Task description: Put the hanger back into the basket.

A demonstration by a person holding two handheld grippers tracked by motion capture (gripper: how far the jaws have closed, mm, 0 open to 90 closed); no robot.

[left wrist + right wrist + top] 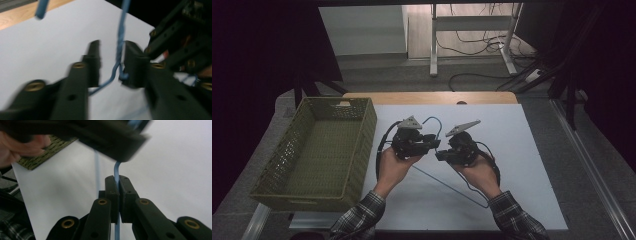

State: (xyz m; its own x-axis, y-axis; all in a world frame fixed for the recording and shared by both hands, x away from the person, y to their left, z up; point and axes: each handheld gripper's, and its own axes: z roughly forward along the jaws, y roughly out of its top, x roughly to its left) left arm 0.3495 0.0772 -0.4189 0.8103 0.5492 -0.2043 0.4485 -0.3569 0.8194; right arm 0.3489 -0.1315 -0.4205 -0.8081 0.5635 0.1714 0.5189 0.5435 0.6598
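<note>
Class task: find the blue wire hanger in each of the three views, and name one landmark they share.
High view: blue wire hanger at centre, between the grippers, running down toward the right sleeve.
Left gripper view: hanger at centre, between the parted fingers.
Right gripper view: hanger at centre, pinched by the fingers.
Shared landmark: the white sheet.

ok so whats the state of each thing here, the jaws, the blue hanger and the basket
left gripper: jaws open, twisted neck of the hanger between them
right gripper: jaws shut on the wire
blue wire hanger: held up off the white sheet
green basket: upright, empty
</note>
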